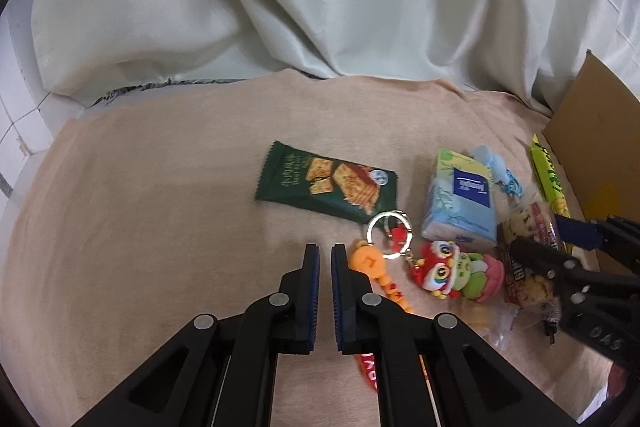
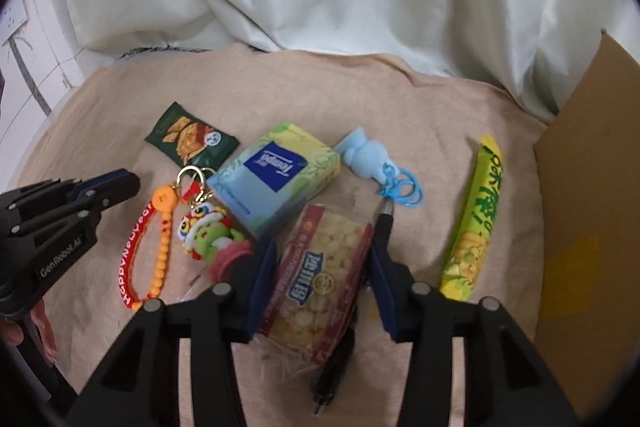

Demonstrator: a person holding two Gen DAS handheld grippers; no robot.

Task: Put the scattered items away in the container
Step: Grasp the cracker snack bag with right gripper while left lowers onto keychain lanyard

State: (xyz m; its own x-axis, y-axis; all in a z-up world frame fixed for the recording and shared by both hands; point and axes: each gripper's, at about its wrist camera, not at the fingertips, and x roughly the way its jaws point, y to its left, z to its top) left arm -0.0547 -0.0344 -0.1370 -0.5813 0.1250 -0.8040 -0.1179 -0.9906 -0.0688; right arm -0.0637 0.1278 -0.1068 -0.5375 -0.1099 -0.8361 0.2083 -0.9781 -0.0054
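My right gripper (image 2: 323,245) points down over a clear snack packet (image 2: 320,279) of yellow puffs, with both pads against its long sides. A black pen (image 2: 386,223) lies under the packet beside the right finger. My left gripper (image 1: 325,251) is shut with nothing in it and hovers over the beige cloth, left of an orange bead strap (image 1: 368,261) and a lion-dance keychain (image 1: 448,267). A green cracker packet (image 1: 320,183), a tissue pack (image 2: 276,175), a blue figure keychain (image 2: 364,155) and a long yellow-green snack (image 2: 476,215) lie scattered. The cardboard box (image 2: 592,187) stands at the right.
A beige cloth (image 1: 160,207) covers the surface, with a white curtain (image 1: 320,7) hanging behind it and a tiled wall (image 1: 20,131) at the left. A red wristband (image 2: 132,259) lies by the bead strap. Bare cloth stretches left of the items.
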